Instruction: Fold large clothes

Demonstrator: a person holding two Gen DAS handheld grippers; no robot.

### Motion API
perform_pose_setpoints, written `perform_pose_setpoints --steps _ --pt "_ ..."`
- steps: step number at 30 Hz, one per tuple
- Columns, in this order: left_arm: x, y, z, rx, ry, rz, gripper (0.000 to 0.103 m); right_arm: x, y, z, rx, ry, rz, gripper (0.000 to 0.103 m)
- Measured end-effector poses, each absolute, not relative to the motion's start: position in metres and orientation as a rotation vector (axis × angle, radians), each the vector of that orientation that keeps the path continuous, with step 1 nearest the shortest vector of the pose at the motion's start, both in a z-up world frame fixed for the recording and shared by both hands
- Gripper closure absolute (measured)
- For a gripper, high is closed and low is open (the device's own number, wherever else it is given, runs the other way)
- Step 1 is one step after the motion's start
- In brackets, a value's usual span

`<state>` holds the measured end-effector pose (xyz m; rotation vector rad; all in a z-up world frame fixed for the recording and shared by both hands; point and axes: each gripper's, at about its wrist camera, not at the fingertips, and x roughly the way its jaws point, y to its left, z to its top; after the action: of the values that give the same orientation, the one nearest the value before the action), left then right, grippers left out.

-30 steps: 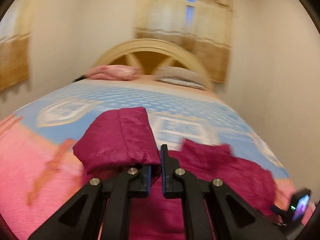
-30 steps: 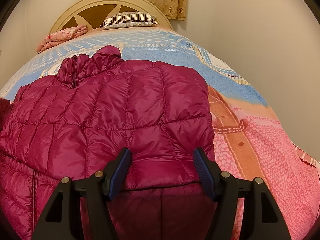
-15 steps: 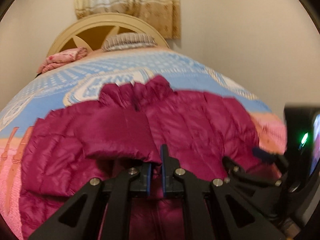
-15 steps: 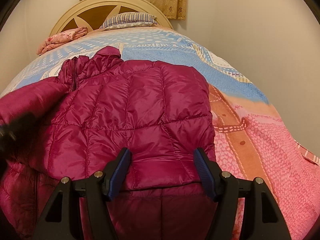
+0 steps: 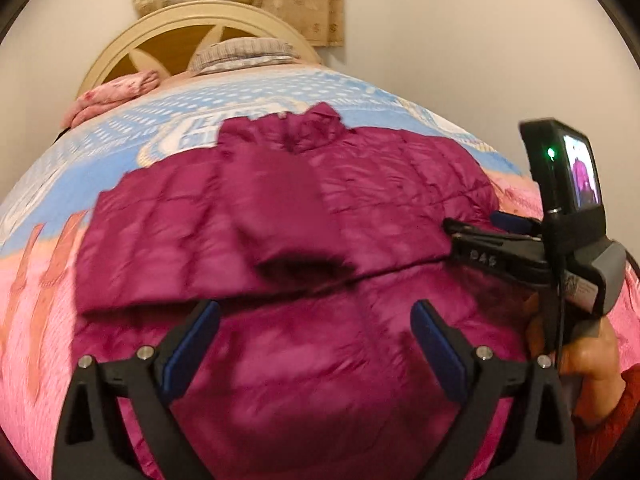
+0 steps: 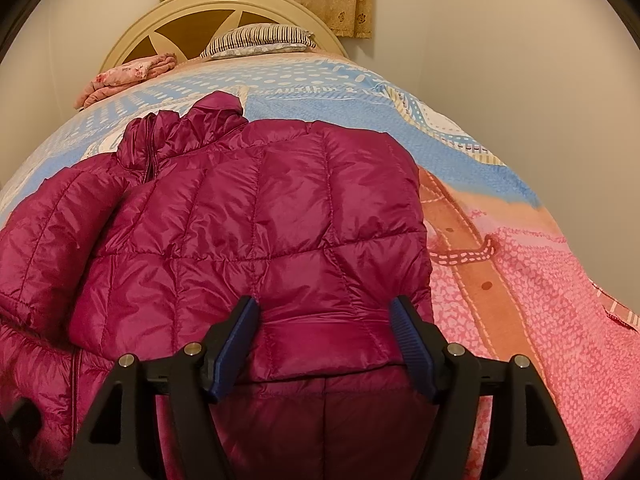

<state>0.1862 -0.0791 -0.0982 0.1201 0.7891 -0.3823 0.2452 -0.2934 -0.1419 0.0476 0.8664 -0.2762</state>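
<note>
A magenta quilted puffer jacket (image 5: 304,240) lies on the bed, collar toward the headboard; it also shows in the right wrist view (image 6: 256,240). Both sleeves are folded in across its front: the left sleeve (image 5: 280,208) lies over the chest, and the right sleeve panel (image 6: 320,208) lies flat. My left gripper (image 5: 316,344) is open and empty above the jacket's lower half. My right gripper (image 6: 324,340) is open and empty, its fingers either side of the folded right panel's lower edge. The right gripper's body (image 5: 560,248) shows at the right of the left wrist view.
The bed has a blue, white and pink patterned cover (image 6: 520,280). A striped pillow (image 6: 260,38) and a folded pink blanket (image 6: 128,76) lie by the cream headboard (image 6: 192,12). A wall runs close along the bed's right side.
My left gripper carried the left sleeve across to the jacket's chest, then opened and let it go. The sleeve now lies on the jacket. The right gripper has stayed still and open.
</note>
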Motion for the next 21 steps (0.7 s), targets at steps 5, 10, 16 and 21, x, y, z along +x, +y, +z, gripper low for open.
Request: perform_pose_setpoints --steps 5,10,16,21 --pt "0.201 -0.052 -0.093 0.094 0.78 -0.267 0.005 0.246 -0.293 -0.142 0.042 0.87 -0.277 0.032" --pt "0.219 -0.03 -0.089 0.088 0.734 -0.133 0.005 0.247 -0.29 -0.142 0.025 0.874 -0.285 0.032" --pt "0.251 -0.006 -0.102 0.048 0.743 -0.03 0.005 0.248 -0.286 -0.143 -0.004 0.877 -0.302 0.031" --pt "0.269 0.021 -0.118 -0.071 0.778 0.04 0.005 0.249 -0.289 -0.143 0.006 0.878 -0.296 0.03"
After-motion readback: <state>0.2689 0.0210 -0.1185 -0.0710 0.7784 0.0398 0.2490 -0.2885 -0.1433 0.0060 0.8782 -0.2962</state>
